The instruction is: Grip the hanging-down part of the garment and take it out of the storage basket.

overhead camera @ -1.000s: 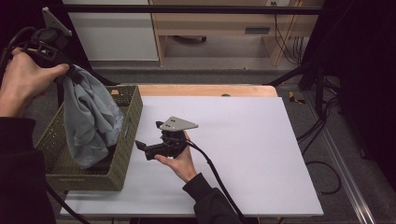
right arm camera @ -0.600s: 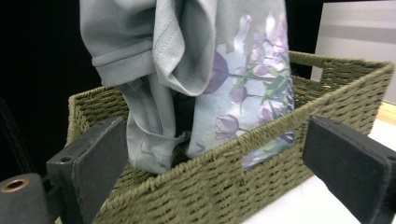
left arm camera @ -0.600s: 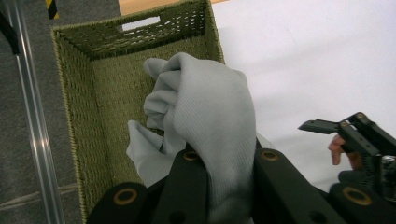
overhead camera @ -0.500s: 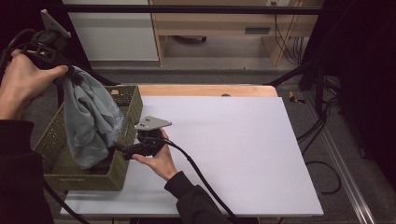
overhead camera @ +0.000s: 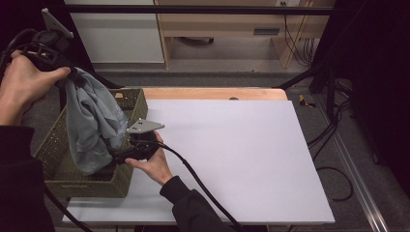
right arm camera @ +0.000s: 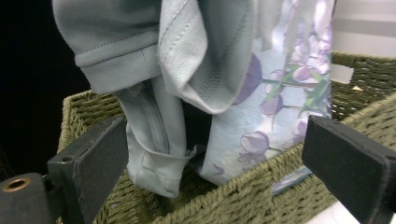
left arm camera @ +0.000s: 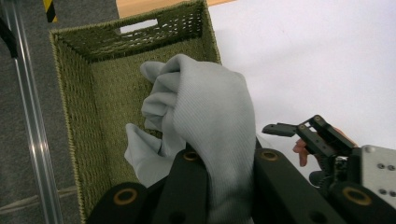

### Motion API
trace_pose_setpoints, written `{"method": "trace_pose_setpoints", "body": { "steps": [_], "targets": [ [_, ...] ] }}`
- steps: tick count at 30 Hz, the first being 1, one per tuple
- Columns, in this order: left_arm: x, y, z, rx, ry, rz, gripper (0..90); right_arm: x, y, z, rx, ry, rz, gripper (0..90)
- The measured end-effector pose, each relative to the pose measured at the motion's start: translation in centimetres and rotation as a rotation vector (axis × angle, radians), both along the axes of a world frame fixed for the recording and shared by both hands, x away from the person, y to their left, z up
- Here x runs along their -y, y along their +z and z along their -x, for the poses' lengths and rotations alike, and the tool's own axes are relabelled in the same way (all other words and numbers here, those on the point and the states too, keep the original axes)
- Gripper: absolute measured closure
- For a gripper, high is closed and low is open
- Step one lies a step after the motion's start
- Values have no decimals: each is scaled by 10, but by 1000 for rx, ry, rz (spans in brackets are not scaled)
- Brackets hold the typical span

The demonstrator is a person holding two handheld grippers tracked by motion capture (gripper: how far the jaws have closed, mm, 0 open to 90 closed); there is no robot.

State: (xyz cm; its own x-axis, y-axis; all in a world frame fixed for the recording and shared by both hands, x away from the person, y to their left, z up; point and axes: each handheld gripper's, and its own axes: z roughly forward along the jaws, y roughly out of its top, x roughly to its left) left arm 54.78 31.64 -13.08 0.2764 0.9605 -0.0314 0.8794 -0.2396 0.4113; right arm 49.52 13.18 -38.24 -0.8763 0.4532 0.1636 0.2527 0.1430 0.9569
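At about 10 o'clock of the high view, the left claw (overhead camera: 72, 77) is held high, its jaws pinched on the grey garment (overhead camera: 89, 128), which hangs down into the woven basket (overhead camera: 92, 181) at the table's (overhead camera: 251, 159) 9 o'clock edge. Over the last 1 second, the right claw (overhead camera: 115, 157) has been brought from mid-table to the basket's near wall. Its jaws are spread wide around the hanging hem. A 2-handed lift or unfolding is probably being prepared.
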Motion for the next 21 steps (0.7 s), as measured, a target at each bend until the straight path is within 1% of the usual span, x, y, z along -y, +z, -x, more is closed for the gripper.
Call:
{"method": "trace_pose_setpoints", "body": {
  "steps": [2,3,7,8,9,10,11,12,13,15,16,17,19,21],
  "targets": [
    [1,0,-1,-4,-4,-3,862,-2,-1,-1,4,-2,7,74],
    [1,0,-1,-6,-6,-5,862,-7,-2,-1,-6,-4,11,76],
    [3,-1,0,-5,-7,-3,862,-13,-5,-4,-4,-10,19,78],
    [3,0,0,-4,-4,-6,862,-19,-6,-6,5,-13,24,81],
    [3,-1,0,-3,-5,-6,862,-19,-6,-6,5,-13,24,81],
    [4,-1,0,-1,-4,-8,862,-24,-5,-7,9,-25,30,84],
    [4,-1,0,-1,-4,-8,862,-24,-5,-7,9,-25,30,84],
    [4,-1,1,-4,-5,-11,862,-30,-5,-10,17,-41,40,87],
    [4,-1,1,-3,-6,-12,862,-30,-5,-10,17,-41,40,87],
    [4,0,1,-3,-8,-11,862,-35,-5,-12,-2,-54,45,90],
    [4,0,1,-3,-10,-9,862,-37,-5,-13,-4,-62,45,91],
    [4,0,2,-1,-7,-10,862,-38,-6,-14,4,-68,47,95],
    [3,-1,2,0,-9,-7,863,-40,-7,-16,6,-74,52,107],
    [3,-1,3,-1,-10,-7,862,-42,-9,-18,7,-91,64,143]
  ]
}}
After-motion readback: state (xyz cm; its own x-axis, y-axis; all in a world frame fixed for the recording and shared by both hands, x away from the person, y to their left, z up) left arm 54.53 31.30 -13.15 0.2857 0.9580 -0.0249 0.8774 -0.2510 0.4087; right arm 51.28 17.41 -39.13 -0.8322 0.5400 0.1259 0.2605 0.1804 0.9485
